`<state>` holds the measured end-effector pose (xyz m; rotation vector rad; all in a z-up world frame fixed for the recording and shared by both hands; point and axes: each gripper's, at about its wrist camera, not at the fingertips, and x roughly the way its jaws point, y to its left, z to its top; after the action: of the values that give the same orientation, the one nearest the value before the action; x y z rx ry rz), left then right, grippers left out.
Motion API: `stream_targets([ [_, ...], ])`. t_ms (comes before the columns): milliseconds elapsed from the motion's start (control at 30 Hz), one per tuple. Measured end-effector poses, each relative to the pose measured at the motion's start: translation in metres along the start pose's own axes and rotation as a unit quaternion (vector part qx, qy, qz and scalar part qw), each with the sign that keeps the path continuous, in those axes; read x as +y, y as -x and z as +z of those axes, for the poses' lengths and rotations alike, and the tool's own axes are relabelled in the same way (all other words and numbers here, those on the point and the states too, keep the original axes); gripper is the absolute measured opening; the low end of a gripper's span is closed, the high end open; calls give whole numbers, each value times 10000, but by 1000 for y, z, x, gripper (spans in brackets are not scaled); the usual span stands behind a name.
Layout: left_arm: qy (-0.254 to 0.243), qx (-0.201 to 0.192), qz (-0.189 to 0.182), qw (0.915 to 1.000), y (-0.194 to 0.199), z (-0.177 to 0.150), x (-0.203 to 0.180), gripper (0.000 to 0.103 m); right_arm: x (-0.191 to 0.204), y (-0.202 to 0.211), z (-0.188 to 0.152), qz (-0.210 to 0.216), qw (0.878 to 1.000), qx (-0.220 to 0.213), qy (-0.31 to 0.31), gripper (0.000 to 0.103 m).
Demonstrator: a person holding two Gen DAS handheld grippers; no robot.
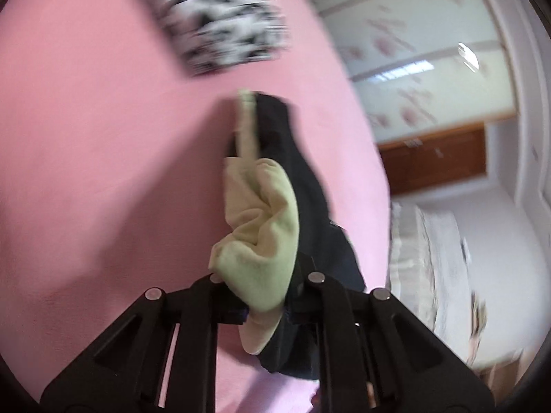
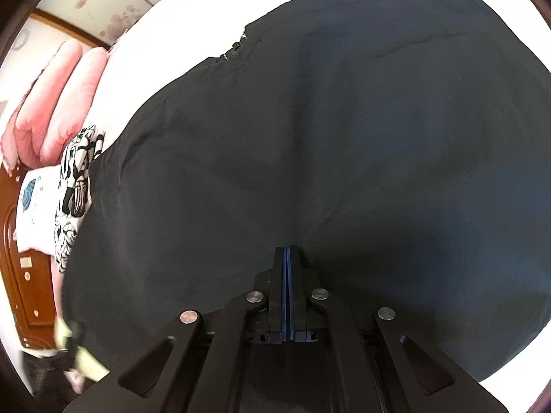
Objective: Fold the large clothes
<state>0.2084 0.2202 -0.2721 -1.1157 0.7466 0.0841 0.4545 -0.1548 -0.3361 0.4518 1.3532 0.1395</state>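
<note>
A large dark garment [image 2: 327, 137] lies spread flat over the bed and fills the right wrist view. My right gripper [image 2: 286, 251] is shut, blue pads together, its tips at the cloth's surface and nothing visible between them. In the left wrist view my left gripper [image 1: 267, 292] is shut on a bunched edge of the same garment [image 1: 310, 186]. Its pale green lining [image 1: 261, 241] bulges out between the jaws and hides the pads. That edge hangs lifted above the pink bed sheet [image 1: 103, 172].
A black-and-white patterned cloth [image 1: 220, 24] [image 2: 75, 189] lies on the bed beyond the garment. Pink folded quilts [image 2: 58, 103] and a brown wooden headboard [image 2: 27, 275] stand at the left. A wardrobe with floral panels [image 1: 413, 51] is off the bed's right edge.
</note>
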Motion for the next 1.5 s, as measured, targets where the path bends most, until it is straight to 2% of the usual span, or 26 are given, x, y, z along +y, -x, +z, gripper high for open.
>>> stream_targets([
  [67, -388, -76, -235, 9989, 6, -7, -33, 10, -7, 2, 1, 192, 9998, 43, 29, 0],
  [133, -545, -153, -375, 9977, 7, -10, -58, 10, -11, -1, 3, 470, 9989, 43, 16, 0],
  [233, -1166, -338, -415, 9917, 10, -27, -108, 10, -28, 1, 5, 895, 9959, 110, -15, 0],
  [367, -1988, -383, -407, 9784, 3, -67, -176, 10, -43, -2, 15, 1189, 9919, 441, 92, 0],
  [467, -2466, -263, -440, 9678, -13, -104, -226, 10, -50, -5, 23, 1442, 9865, 698, 326, 0],
  [600, -3004, 26, -93, 9538, -37, -159, -281, 10, -63, -16, 36, 1882, 9753, 1117, 284, 0],
  [700, -3520, 268, 202, 9354, -63, -200, -313, 10, -79, -26, 42, 2360, 9623, 1356, -4, 0],
  [833, -3947, 710, 334, 9154, -91, -246, -340, 10, -101, -36, 44, 2890, 9422, 1622, -494, 0],
  [900, -4213, 905, 473, 9012, -105, -267, -353, 10, -106, -38, 45, 3020, 9364, 1690, -578, 0],
  [967, -4553, 981, 609, 8828, -114, -287, -366, 10, -109, -38, 49, 3085, 9316, 1826, -596, 0],
  [1033, -4657, 1098, 624, 8759, -119, -298, -375, 10, -113, -34, 54, 3074, 9295, 1952, -586, 0],
  [1167, -4652, 1210, 682, 8742, -131, -311, -387, 10, -135, -9, 83, 2764, 9434, 1815, -244, 0],
  [1200, -4629, 1232, 699, 8750, -133, -311, -387, 10, -142, -1, 94, 2705, 9471, 1717, -200, 0],
  [1233, -4566, 1292, 687, 8775, -137, -315, -389, 10, -155, 9, 111, 2456, 9574, 1505, -182, 0],
  [1333, -4468, 1483, 639, 8800, -147, -317, -384, 10, -189, 33, 154, 2020, 9729, 1095, -270, 0],
  [1433, -4601, 1652, 768, 8690, -162, -333, -376, 10, -219, 64, 190, 1733, 9825, 612, -310, 0],
  [1500, -4627, 1777, 864, 8642, -175, -349, -371, 10, -233, 79, 205, 1580, 9858, 492, -299, 0],
])
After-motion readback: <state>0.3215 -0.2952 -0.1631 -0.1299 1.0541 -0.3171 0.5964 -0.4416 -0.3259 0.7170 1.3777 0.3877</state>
